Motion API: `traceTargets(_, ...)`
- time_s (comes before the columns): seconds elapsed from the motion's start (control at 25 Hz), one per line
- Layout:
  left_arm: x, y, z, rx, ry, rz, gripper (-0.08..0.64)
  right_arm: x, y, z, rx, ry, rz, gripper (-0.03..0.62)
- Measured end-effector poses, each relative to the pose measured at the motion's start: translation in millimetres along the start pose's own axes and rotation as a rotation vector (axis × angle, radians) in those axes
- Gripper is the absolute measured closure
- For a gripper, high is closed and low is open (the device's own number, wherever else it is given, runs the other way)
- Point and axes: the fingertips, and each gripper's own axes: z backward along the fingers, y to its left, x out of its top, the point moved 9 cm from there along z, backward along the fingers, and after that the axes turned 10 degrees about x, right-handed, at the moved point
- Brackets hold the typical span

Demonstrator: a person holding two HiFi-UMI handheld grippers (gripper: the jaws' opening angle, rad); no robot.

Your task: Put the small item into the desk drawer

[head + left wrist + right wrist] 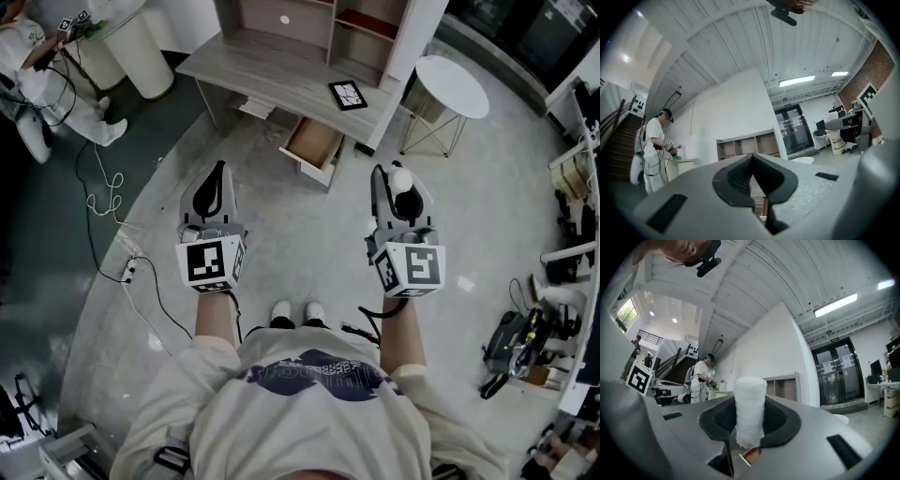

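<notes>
In the head view my right gripper [397,176] is shut on a small white fluffy roll [401,178]. The right gripper view shows that roll [750,411] standing upright between the dark pads [780,420], its top poking above them. My left gripper [220,172] is held level with it on the left, shut and with nothing in it; its pads [736,176] meet at the tip. The desk drawer [314,145] stands pulled open under the grey desk [253,70], ahead of both grippers and between them. Its inside looks bare.
A black-framed marker card [348,94] lies on the desk. A round white side table [452,84] stands to the right of the desk. Cables [108,202] trail across the floor at left, tools [520,347] clutter the right, and another person [37,84] works at the far left.
</notes>
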Motion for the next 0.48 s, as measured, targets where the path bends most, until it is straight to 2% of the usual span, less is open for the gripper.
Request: traceTargets(0.48, 1, -22, -4, 0.038, 0.026, -0.026, 0.552, -7, -28, 0, 0.046, 0.017, 0.016, 0.483)
